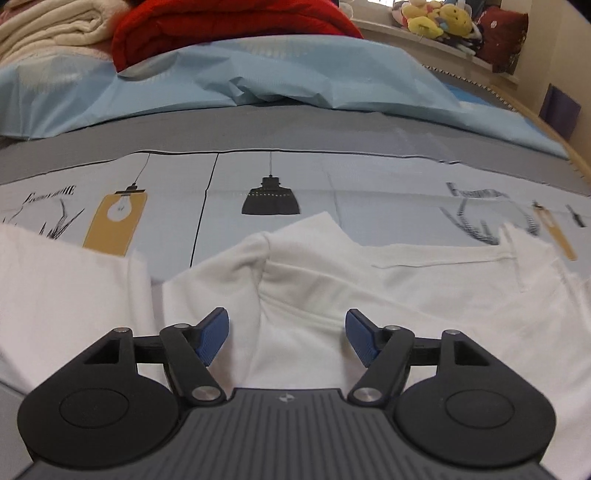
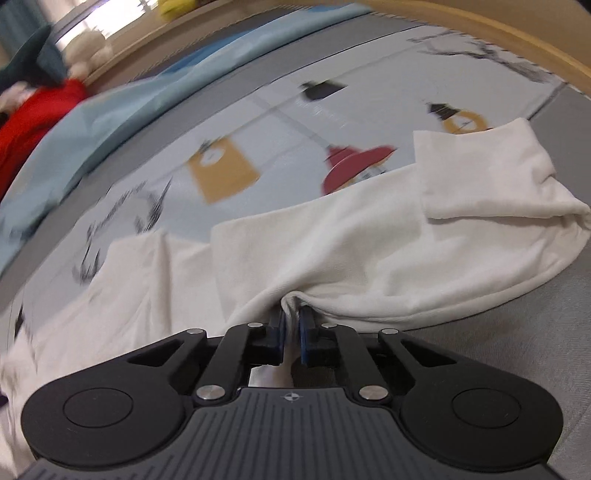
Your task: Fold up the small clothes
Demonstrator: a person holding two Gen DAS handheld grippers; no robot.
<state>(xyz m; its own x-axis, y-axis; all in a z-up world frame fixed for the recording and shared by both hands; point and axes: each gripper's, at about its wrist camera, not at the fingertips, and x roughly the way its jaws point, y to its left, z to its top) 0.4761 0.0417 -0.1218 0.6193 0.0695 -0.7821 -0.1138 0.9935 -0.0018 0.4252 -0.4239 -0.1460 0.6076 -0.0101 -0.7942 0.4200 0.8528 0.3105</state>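
- The white garment [image 1: 388,295] ran off the left wrist view's lower edges — its full shape unreadable.
- Motion blur smeared the printed bedsheet [image 2: 258,122] in the right wrist view.

A bed [image 1: 295,136] with lamp-print sheet carries a white garment [image 1: 406,295], blue cover [image 1: 258,74] and red blanket [image 1: 221,26].

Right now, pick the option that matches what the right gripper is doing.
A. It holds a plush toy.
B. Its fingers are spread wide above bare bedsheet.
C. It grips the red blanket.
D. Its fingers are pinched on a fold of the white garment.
D: in the right wrist view the right gripper has its blue fingers nearly together with a ridge of the white garment bunched between them.
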